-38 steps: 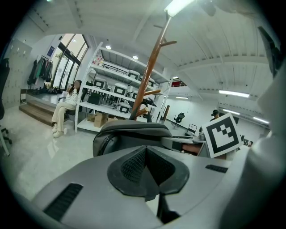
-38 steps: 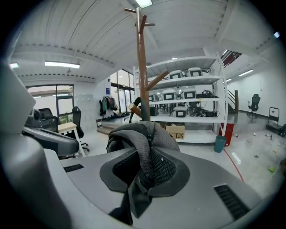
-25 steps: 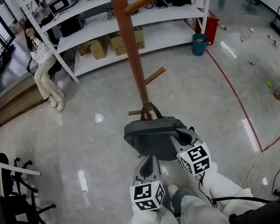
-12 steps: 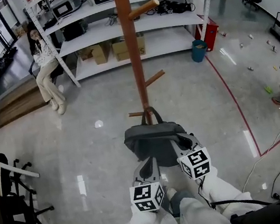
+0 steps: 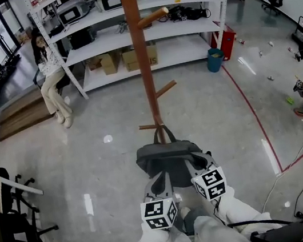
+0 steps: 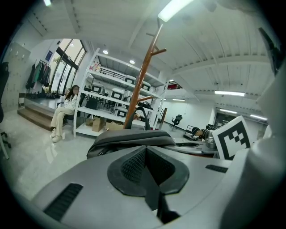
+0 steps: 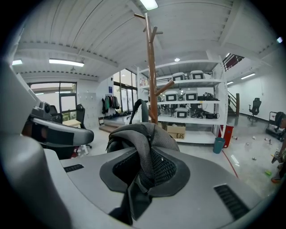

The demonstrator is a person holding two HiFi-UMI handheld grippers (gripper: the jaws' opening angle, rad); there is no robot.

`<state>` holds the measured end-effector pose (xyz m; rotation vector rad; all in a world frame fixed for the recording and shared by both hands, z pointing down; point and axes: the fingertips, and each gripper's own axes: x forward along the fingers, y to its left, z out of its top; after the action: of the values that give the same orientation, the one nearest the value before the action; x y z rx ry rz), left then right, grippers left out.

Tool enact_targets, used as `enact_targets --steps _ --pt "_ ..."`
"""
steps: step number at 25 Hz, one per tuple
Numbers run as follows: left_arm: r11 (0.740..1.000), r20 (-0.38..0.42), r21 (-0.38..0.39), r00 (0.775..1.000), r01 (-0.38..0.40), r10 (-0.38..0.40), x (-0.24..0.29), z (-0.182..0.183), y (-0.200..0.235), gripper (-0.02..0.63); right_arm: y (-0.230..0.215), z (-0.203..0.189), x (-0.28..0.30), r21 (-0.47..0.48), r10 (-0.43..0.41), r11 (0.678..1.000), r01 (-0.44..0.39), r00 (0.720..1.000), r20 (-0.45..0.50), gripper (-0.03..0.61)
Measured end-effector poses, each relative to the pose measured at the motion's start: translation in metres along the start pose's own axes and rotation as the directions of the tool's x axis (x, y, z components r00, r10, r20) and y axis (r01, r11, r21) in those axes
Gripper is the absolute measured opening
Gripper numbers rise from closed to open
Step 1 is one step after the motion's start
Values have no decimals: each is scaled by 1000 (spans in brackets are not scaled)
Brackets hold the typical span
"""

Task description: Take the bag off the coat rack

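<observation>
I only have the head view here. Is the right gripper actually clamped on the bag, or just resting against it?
Observer: Clamped. The right gripper view shows the right gripper with a fold of the bag pinched in its jaws.
Operator: And the left one?
Observer: The left gripper view shows the left gripper with its jaws together and no fabric between them. The bag lies just beyond.
</observation>
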<state>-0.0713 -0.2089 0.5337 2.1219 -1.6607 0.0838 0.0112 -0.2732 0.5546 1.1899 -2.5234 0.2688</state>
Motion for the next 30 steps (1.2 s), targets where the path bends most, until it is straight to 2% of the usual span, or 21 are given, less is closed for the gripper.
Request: enact_targets --steps 17,30 --pt "998 20 -17 998 -56 56 -12 -9 -11 2 16 -15 -27 -9 51 999 -51 998 -21 70" --pt "999 48 -3 998 -34 34 -21 4 -14 2 24 -1 -50 2 -2 1000 2 1000 -9 71"
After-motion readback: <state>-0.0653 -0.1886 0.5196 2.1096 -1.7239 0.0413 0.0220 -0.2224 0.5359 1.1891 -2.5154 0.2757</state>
